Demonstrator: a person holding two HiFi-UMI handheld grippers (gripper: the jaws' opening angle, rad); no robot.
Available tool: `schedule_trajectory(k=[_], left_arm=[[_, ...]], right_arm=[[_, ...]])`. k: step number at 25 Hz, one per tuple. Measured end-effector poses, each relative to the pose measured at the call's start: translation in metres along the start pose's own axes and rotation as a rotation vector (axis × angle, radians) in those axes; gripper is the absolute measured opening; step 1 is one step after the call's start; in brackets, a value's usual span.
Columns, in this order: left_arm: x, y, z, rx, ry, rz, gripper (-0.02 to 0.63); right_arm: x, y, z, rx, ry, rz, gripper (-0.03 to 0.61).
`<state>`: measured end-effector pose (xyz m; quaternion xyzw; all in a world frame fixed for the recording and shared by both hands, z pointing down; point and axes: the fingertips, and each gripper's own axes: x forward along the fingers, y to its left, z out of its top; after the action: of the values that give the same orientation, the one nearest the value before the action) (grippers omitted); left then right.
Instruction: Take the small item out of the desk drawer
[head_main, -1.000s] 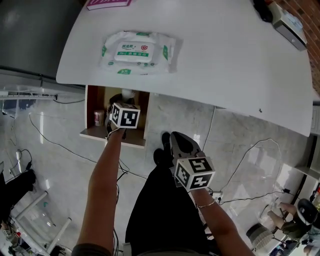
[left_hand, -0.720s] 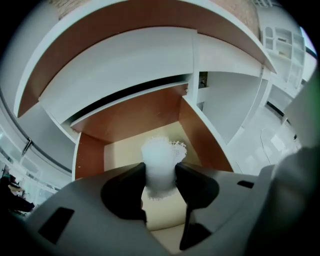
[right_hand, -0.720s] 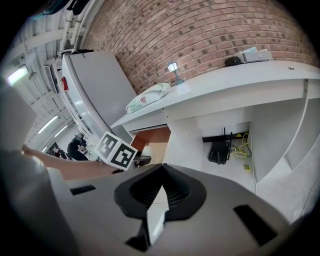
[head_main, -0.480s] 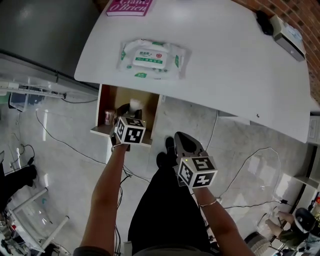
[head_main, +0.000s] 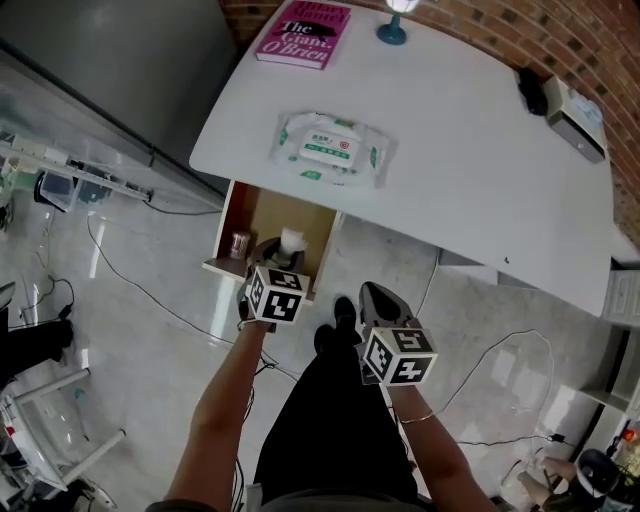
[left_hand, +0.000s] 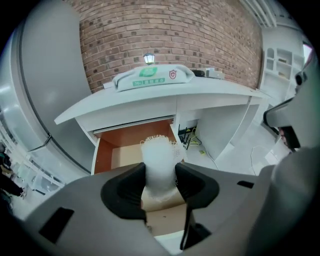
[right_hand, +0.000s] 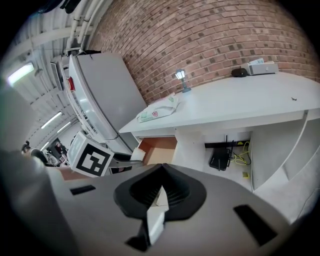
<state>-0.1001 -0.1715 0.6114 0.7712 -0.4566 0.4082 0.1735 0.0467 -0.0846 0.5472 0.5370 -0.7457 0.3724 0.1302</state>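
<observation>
We see the left gripper (left_hand: 160, 184) clamping a white foam-mesh cylinder (left_hand: 159, 152) (long axis upright) over the open brown drawer (left_hand: 106, 152); the right gripper (right_hand: 160, 189) has its jaws together, empty.

Wipes pack (head_main: 330, 148), pink book (head_main: 305, 33)

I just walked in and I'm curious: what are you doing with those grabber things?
A person holds a gripper in each hand. The left gripper is clamped on a small white net-wrapped item at the open drawer under the white desk. The right gripper is shut and empty, down by the person's leg.
</observation>
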Motion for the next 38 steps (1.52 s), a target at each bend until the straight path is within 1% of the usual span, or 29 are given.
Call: schedule_trajectory(k=[4,9,13,21,27,30,33,38], left_arm=[[-0.024,-0.007,0.011,-0.017,-0.035,-0.008,0.190],[-0.051,-0.009,0.024,-0.044,-0.077,0.005,0.190],[-0.070,-0.011,0.027,-0.061,-0.097,0.018,0.190],[-0.107,-0.008,0.031,-0.125,-0.146,0.047,0.190],[-0.132,-0.005,0.038,-0.162,-0.189,0.067,0.190],[-0.144,-0.005,0.038,-0.188,-0.197,0.069,0.190],[-0.155,-0.002,0.040,-0.210,-0.229,0.081,0.190],[-0.175,0.006,0.036,-0.274,-0.263,0.097,0.190]], right_arm=[[-0.009,0.001,0.008,0.007,-0.010,-0.004,0.005],[-0.017,0.002,0.019,-0.006,-0.019,-0.001,0.005],[-0.023,0.007,0.025,-0.007,-0.027,0.017,0.005],[-0.035,0.018,0.032,-0.011,-0.037,0.031,0.005],[-0.039,0.032,0.041,-0.050,-0.038,0.054,0.005],[-0.041,0.037,0.043,-0.062,-0.030,0.063,0.004],[-0.041,0.041,0.045,-0.080,-0.023,0.073,0.003],[-0.044,0.050,0.051,-0.113,-0.026,0.092,0.003]])
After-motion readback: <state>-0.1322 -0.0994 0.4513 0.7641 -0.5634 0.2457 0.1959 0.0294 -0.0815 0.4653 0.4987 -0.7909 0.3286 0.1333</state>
